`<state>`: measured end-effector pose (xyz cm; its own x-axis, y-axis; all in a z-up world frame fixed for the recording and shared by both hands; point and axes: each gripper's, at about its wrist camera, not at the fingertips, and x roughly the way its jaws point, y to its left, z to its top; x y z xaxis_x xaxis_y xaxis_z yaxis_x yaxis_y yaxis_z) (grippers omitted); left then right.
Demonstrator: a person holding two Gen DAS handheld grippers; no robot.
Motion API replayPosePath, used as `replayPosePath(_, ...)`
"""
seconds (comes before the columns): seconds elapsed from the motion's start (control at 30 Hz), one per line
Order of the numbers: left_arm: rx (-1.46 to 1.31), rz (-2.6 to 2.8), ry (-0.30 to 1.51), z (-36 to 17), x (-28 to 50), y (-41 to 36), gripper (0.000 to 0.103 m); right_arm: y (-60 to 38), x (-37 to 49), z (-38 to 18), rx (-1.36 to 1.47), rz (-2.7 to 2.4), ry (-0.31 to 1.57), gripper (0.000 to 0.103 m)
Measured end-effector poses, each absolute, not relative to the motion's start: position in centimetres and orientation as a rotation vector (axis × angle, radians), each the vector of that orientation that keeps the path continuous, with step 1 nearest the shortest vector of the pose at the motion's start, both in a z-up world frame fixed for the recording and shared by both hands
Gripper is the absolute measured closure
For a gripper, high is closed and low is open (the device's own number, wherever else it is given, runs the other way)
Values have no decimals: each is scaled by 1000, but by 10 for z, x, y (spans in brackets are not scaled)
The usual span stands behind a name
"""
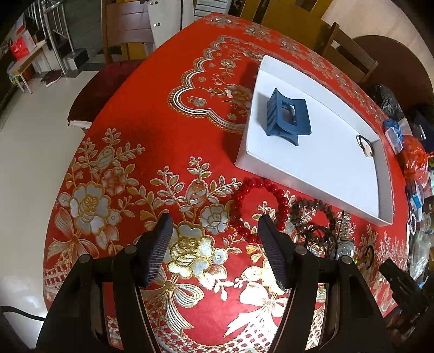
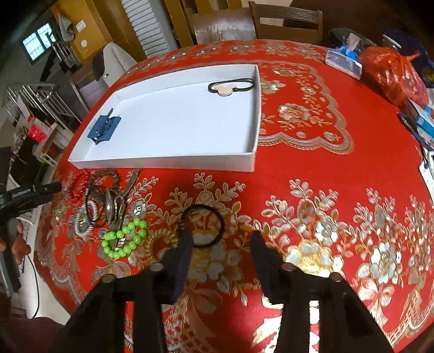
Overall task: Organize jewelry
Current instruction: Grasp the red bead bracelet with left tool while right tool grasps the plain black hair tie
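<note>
Between my right fingers lies the near edge of a black hair tie, flat on the red flowered tabletop; my left-side finger crosses its rim, but the pads stand apart with a clear gap and press on nothing. My left fingers hang wide open over a gold-and-white rose in the cloth, holding nothing; the right-side finger sits just in front of a red bead bracelet.

Beside that bracelet, in the left wrist view, a brown bead bracelet touches it, with dark hair ties and a metal watch bunched close behind. From the right wrist view the same heap lies to the left of the black hair tie, and a bright green bead bracelet lies at its near edge, near the hair tie but apart from it.

Beyond the heap sits a shallow white tray. In it a blue claw clip stands toward one end, and a hair tie with a pale charm lies in the corner at the other end, well apart from the clip. At the tabletop's far right edge are an orange plastic bag and a blue-and-white packet. Wooden chairs stand behind the tabletop.
</note>
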<state>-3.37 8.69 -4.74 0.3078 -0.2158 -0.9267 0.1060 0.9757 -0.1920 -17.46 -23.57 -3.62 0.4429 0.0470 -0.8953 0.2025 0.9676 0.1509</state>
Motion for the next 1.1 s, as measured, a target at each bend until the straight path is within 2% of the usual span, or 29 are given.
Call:
replayPosePath(0.17, -92, -206, 1241, -47, -32, 85, 38, -225, -158, -46, 153, -90, 1154, 75)
replayPosePath(0.23, -78, -203, 1240, -47, -31, 83, 38, -221, -154, -50, 106, -98, 1176, 83)
replayPosePath(0.3, -63, -197, 1238, -48, -30, 82, 38, -219, -151, -54, 68, -114, 1197, 86)
replayPosePath(0.67, 75, -181, 1262, -63, -21, 54, 38, -227, -149, -57, 75, -74, 1183, 87)
replayPosePath(0.77, 132, -182, 1272, -69, -21, 43, 39, -229, -152, -57, 66, -78, 1167, 97)
replayPosePath(0.83, 145, -186, 1258, -70, -21, 39, 49, -234, -152, -57, 97, -70, 1167, 100)
replayPosePath(0.9, 143, -207, 1221, -67, -23, 37, 87, -238, -152, -56, 122, -66, 1173, 100)
replayPosePath(0.93, 144, -222, 1219, -66, -22, 35, 95, -241, -153, -54, 138, -64, 1170, 100)
replayPosePath(1.1, 89, -276, 1250, -62, -19, 40, 95, -245, -156, -37, 168, -65, 1137, 100)
